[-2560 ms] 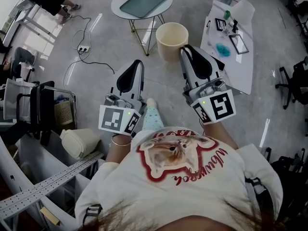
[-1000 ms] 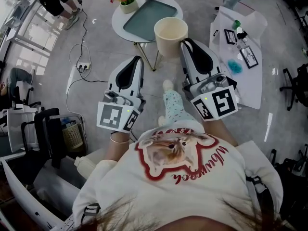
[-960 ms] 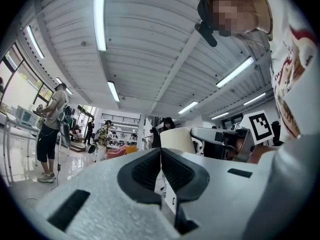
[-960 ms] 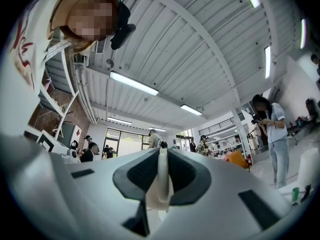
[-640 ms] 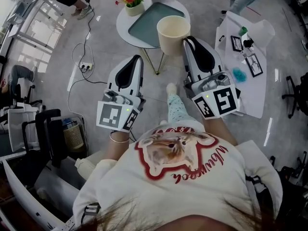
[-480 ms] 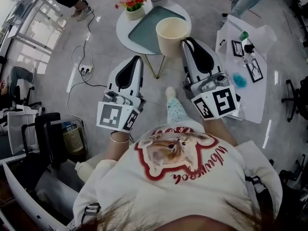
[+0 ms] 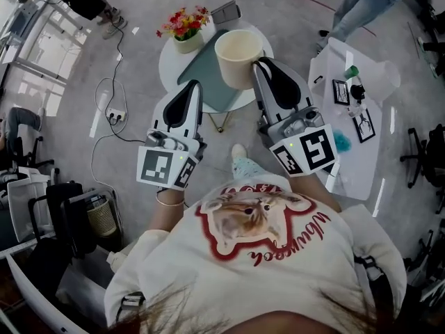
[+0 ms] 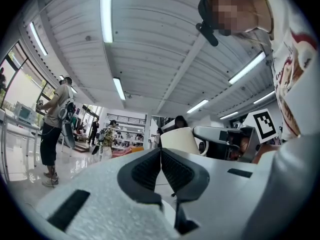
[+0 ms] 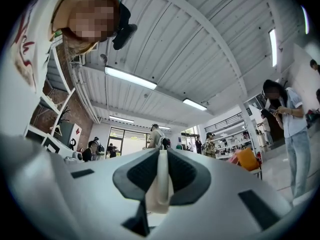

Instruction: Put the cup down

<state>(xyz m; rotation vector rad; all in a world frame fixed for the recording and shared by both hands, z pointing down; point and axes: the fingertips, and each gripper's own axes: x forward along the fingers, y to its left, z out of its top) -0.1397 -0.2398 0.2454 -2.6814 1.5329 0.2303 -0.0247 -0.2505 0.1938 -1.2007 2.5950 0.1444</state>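
We had the cup (image 7: 238,58) pinched by its wall in our right gripper (image 7: 261,67), held over the small round desk (image 7: 165,72) and its tray (image 7: 206,72). Our left gripper (image 7: 190,88) was closed and empty. Judging by this, lowering and releasing the cup remained.

We can read nothing for sure: the red script on the shirt (image 7: 278,255) lies upside down, beyond our making out, and the cube markers (image 7: 161,166) bear only black-and-white squares
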